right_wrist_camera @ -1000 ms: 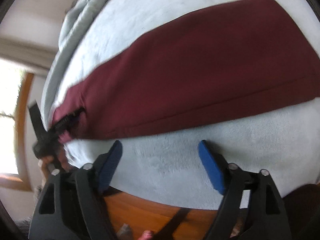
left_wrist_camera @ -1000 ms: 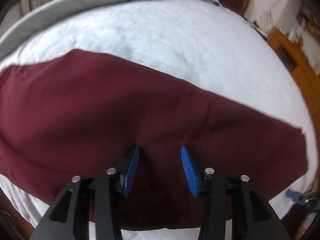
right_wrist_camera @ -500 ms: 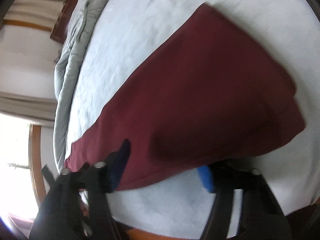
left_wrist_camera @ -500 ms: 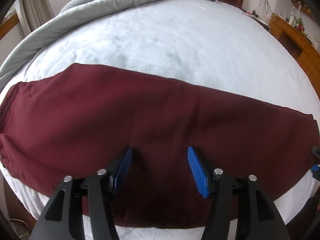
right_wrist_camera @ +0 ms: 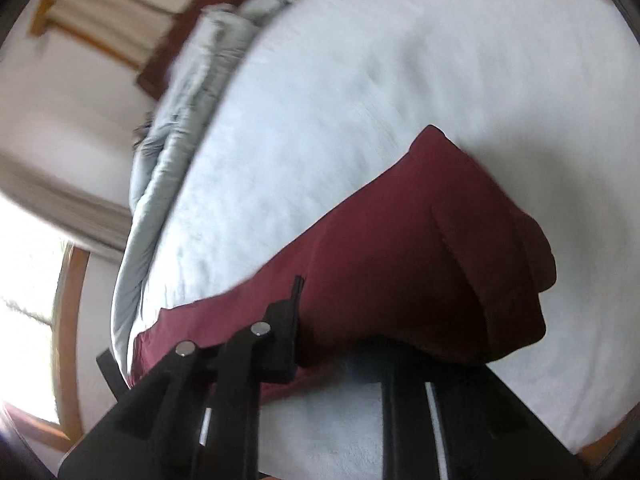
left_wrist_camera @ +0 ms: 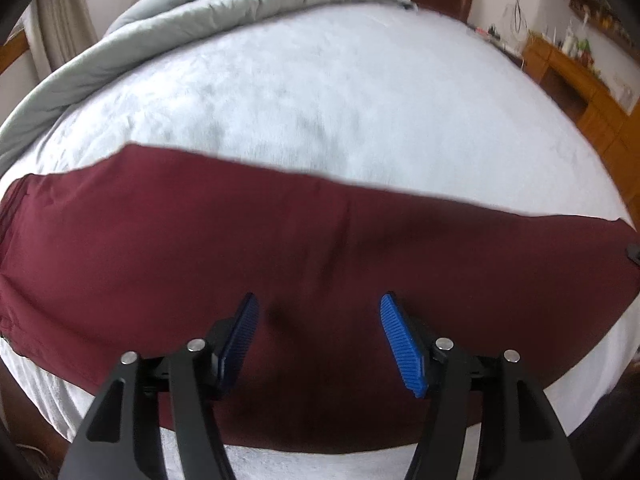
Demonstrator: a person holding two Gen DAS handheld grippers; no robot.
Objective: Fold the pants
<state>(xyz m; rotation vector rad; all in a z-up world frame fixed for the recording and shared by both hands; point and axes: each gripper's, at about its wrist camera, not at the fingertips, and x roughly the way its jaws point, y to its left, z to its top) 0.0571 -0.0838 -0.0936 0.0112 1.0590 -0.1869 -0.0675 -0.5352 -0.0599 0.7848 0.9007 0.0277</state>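
Note:
Dark red pants (left_wrist_camera: pixel 280 248) lie flat across the near part of a white bed, one leg on the other, waist at the left. My left gripper (left_wrist_camera: pixel 318 320) is open and hovers over the pants' middle, holding nothing. In the right wrist view the pants' leg end (right_wrist_camera: pixel 460 264) is bunched over my right gripper (right_wrist_camera: pixel 340 344); cloth hides its right fingertip and the gap between the jaws. Its left finger (right_wrist_camera: pixel 286 336) shows against the cloth.
The white bed cover (left_wrist_camera: pixel 340 100) stretches far behind the pants. A grey duvet (left_wrist_camera: pixel 200 12) is heaped along the far left edge, also in the right wrist view (right_wrist_camera: pixel 168 152). A wooden cabinet (left_wrist_camera: pixel 580 92) stands at the right. A window (right_wrist_camera: pixel 28 288) is at the left.
My left gripper has drawn back and up a little above the pants, still open. My right gripper moved onto the pants' leg end, and the cloth there is now bunched and raised over it.

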